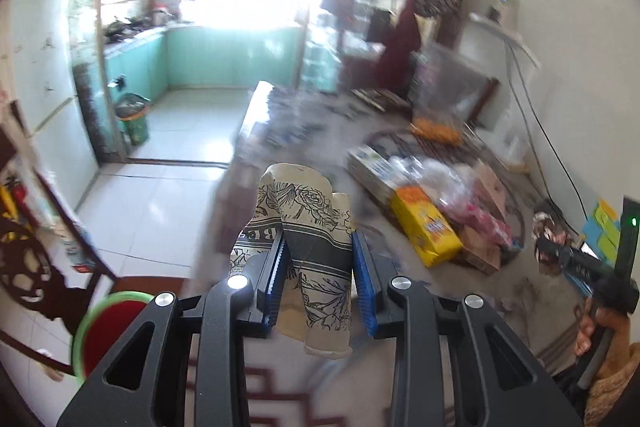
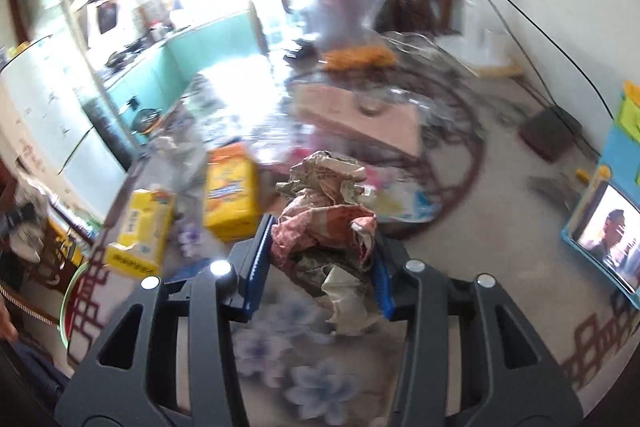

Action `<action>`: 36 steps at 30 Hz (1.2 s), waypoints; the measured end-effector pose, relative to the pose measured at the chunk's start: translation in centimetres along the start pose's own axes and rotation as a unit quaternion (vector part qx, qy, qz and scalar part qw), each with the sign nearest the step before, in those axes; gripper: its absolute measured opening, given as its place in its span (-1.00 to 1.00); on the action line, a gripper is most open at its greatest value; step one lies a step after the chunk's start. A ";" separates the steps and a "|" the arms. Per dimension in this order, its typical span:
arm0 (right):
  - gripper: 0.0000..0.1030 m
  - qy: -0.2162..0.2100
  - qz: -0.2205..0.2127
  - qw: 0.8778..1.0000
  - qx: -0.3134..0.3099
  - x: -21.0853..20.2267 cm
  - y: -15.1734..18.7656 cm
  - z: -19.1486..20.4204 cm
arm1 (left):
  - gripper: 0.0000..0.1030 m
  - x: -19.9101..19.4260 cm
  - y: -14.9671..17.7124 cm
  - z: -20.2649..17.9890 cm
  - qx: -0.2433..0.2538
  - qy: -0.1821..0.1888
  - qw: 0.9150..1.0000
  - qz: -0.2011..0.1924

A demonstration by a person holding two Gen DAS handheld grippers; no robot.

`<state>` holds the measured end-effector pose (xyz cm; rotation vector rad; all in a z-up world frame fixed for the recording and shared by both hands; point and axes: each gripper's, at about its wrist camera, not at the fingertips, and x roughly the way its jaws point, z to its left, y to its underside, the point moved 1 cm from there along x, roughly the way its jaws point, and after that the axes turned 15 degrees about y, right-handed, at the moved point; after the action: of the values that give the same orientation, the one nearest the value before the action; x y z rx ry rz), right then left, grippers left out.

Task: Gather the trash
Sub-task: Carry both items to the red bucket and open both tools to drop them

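Note:
My left gripper (image 1: 319, 255) is shut on a crushed paper cup (image 1: 308, 239) with a black flower print, held up in the air above the table edge. My right gripper (image 2: 320, 259) is shut on a crumpled wad of paper (image 2: 324, 227), pinkish and beige, held above the table. The right gripper also shows in the left wrist view (image 1: 552, 247) at the far right, with the wad at its tip. A green bin (image 1: 134, 119) stands on the kitchen floor by the doorway at left.
The table (image 2: 500, 247) carries yellow boxes (image 2: 230, 195), a yellow carton (image 2: 140, 235), a cardboard box (image 2: 360, 115), plastic wrap and a bag of orange snacks (image 1: 436, 129). A tablet (image 2: 608, 235) plays at the right. A red-green plate (image 1: 106, 331) lies lower left.

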<state>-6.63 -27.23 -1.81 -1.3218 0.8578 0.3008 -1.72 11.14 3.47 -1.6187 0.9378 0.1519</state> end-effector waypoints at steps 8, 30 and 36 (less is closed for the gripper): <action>-0.17 -0.117 -0.008 0.988 -0.096 -2.2 0.6 11.3 | -0.44 -4.6 6.5 14.3 -0.117 -0.122 0.985 0.034; 0.54 -0.379 0.138 0.888 -0.221 -2.4 5.5 38.4 | 0.42 0.3 17.2 25.6 -0.251 -0.183 0.948 0.069; 0.54 -0.348 0.139 0.908 -0.186 -1.2 5.0 36.2 | 0.49 2.1 17.7 26.1 -0.255 -0.190 0.946 0.063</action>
<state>2.98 7.96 -4.47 -1.2949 0.3758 1.1356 -1.53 33.41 -18.99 -1.9025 0.7309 0.8235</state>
